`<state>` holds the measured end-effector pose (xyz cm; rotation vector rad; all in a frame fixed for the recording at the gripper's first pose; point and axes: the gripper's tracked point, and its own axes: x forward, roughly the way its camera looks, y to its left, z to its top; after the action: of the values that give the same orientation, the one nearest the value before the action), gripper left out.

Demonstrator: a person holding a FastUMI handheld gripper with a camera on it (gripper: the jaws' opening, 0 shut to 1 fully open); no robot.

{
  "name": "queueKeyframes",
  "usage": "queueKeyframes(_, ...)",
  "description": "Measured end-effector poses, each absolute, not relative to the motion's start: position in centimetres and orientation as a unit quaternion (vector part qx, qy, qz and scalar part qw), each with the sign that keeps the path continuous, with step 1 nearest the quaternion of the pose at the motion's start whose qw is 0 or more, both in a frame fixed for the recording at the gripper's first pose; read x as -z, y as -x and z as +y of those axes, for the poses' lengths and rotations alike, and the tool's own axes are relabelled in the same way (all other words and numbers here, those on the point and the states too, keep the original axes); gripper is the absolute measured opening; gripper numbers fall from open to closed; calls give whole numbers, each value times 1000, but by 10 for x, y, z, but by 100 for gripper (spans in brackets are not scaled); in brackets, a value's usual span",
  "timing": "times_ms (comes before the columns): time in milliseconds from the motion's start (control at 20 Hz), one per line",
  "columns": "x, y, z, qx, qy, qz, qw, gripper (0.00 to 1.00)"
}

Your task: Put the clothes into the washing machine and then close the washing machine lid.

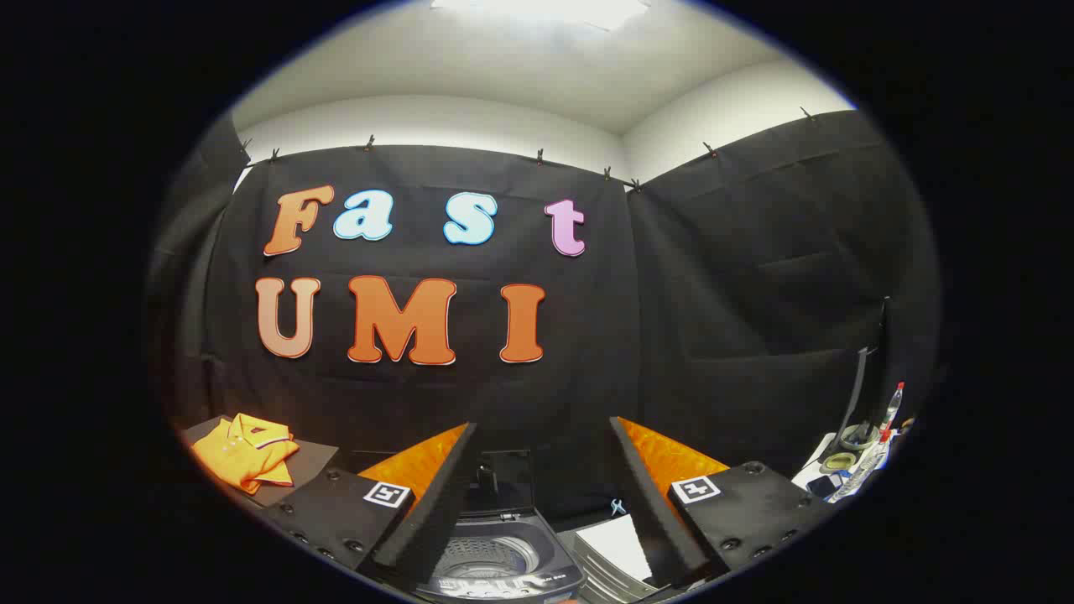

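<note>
Gripper spread, holding nothing, over the open washer; folded shirt at 10 o'clock looked soft, light — pinch a bunched fold.

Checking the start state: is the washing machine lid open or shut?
Open: the lid stands upright behind the exposed drum, between the open, empty tongs.
</note>
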<state>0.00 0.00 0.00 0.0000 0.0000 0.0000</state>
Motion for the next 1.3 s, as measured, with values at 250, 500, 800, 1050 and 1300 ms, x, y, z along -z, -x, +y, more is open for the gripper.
queueKeyframes(250,1,-3,-1,1,-10,3,1000,97)
queueKeyframes(500,3,-9,13,-5,-15,10,1000,97)
queueKeyframes(800,-7,-13,35,-19,-5,0,1000,97)
queueKeyframes(1050,-11,-12,58,-33,-1,-4,999,97)
queueKeyframes(1300,-18,-8,87,-47,-4,-9,999,97)
